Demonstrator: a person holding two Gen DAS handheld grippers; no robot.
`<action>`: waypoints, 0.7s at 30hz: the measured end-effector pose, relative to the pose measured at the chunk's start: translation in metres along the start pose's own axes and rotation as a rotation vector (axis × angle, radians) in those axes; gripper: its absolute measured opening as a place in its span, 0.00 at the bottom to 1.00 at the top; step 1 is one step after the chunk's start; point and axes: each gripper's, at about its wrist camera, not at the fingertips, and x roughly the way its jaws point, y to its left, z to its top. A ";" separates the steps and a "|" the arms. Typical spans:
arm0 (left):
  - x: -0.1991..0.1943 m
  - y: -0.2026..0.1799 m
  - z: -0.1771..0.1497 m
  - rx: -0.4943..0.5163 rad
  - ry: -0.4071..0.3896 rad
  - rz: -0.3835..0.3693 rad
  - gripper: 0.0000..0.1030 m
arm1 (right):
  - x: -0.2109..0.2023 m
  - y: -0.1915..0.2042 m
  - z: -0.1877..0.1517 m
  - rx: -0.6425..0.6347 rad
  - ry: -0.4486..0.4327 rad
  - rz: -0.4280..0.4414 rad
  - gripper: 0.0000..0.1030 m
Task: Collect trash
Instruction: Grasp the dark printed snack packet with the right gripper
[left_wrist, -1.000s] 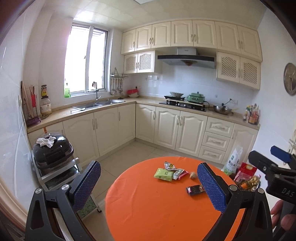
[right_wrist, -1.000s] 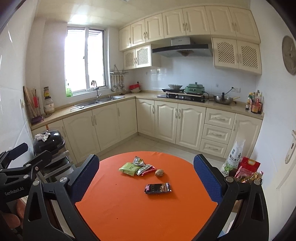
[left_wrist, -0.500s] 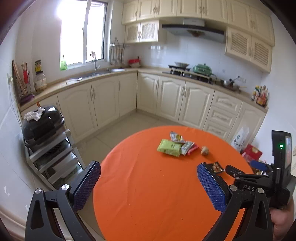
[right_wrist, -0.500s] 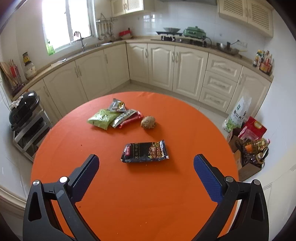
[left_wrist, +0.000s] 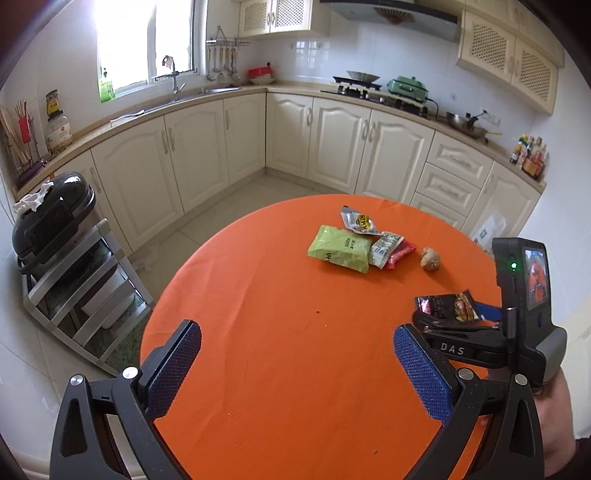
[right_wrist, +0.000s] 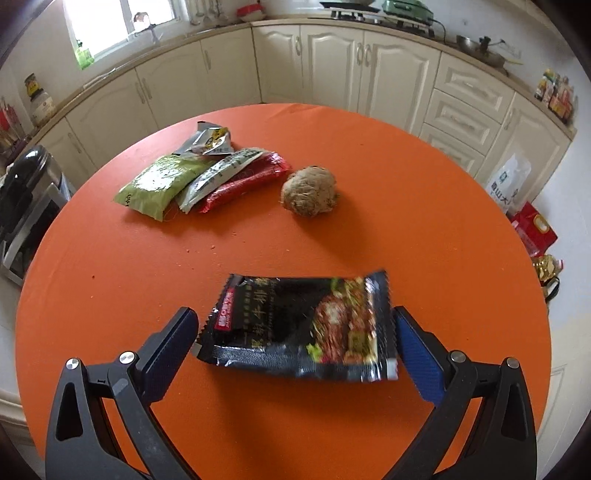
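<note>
Now right gripper (right_wrist: 295, 328) straddles black wrapper (right_wrist: 299, 325), lower.

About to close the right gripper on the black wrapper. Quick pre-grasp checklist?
1. Black foil snack wrapper between the fingers of the right gripper: ok.
2. Right jaws open wide enough: ok, one finger on each side.
3. Fingers low enough to pinch the wrapper: cannot tell; the wrapper looks blurred.
4. Left gripper clear of the grasp: ok, open over bare round orange table.
5. Brown fibrous ball and green packet out of the way: ok, farther back.
6. Trash bin for drop-off: cannot tell, none identified.
</note>
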 end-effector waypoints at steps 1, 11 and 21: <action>0.007 -0.001 0.006 0.002 0.004 0.000 0.99 | 0.001 0.002 0.001 -0.014 -0.007 0.001 0.98; 0.052 -0.007 0.042 0.010 0.013 -0.006 0.99 | -0.008 0.005 -0.006 -0.118 -0.018 0.042 0.76; 0.055 -0.016 0.023 0.031 -0.014 -0.004 0.99 | -0.019 -0.014 -0.011 -0.063 -0.018 0.099 0.56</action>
